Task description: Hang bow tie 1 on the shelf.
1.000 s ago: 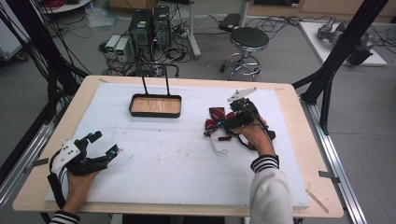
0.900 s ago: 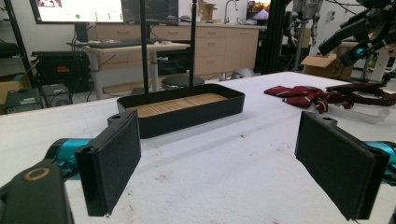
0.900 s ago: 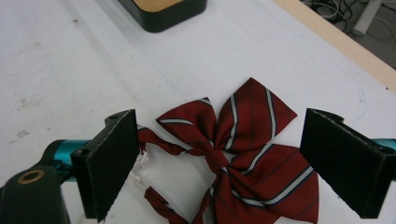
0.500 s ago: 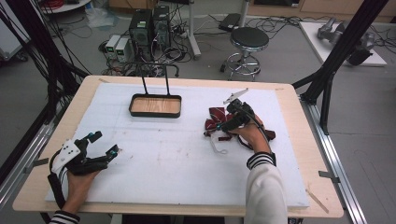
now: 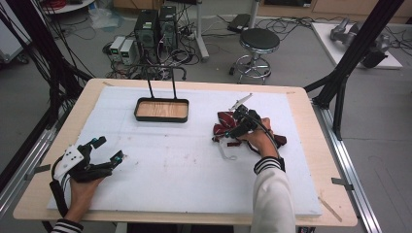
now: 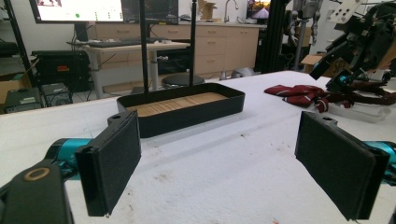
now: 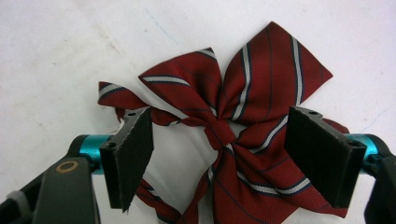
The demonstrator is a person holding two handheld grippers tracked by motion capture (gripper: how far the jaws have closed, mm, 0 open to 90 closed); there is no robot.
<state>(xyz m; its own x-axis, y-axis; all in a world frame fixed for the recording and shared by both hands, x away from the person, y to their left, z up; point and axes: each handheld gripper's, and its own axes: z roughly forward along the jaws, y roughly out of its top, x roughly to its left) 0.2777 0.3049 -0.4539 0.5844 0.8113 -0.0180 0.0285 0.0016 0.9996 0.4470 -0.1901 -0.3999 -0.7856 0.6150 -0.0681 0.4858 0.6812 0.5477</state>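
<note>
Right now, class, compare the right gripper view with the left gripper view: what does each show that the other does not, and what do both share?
Right gripper view alone: the bow tie's centre knot and striped pattern from straight above, framed between the right gripper's open jaws.

Left gripper view alone: the black tray with its wooden base and two upright rods, the left gripper's open jaws, and cabinets behind the table.

Both share: the red bow tie lying on the white table cover.
</note>
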